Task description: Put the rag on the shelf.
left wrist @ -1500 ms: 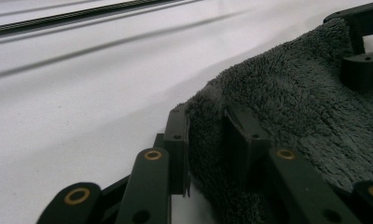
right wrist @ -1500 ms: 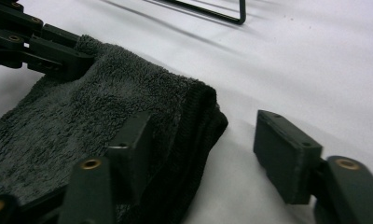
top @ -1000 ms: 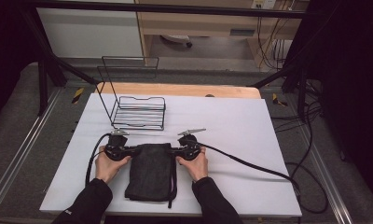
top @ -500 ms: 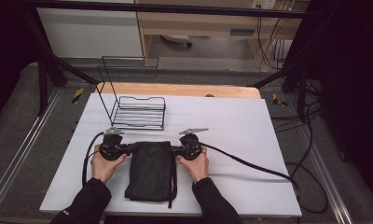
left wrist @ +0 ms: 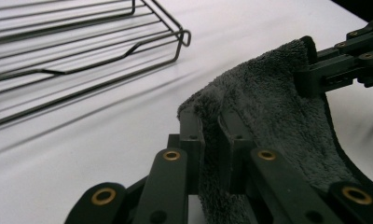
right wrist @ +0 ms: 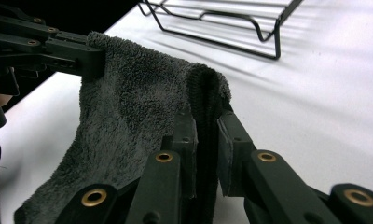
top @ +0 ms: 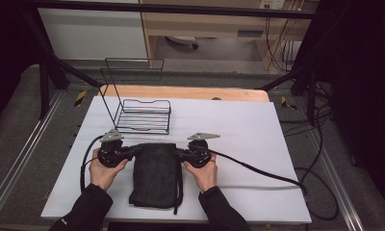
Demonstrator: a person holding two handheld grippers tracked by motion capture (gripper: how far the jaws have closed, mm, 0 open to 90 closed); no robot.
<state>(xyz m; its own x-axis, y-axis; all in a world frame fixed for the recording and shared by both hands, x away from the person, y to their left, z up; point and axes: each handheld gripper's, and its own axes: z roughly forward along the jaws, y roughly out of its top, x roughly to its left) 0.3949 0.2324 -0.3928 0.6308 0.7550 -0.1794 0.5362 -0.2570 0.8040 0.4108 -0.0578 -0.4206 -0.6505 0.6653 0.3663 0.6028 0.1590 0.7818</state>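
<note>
On the white table (top: pixel 258 130), the left gripper (top: pixel 133 151) pinches the far left corner of a dark grey towel (top: pixel 156 175) whose long side runs from the person toward the wire rack (top: pixel 145 115), while the right gripper (top: pixel 178 153) pinches the far right corner.

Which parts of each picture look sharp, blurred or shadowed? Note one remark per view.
High view: evenly lit white table, dark surroundings. Left gripper view: the towel pile is crisp, the wire rack soft and streaked. Right gripper view: towel sharp, rack blurred with soft shadows beneath.
</note>
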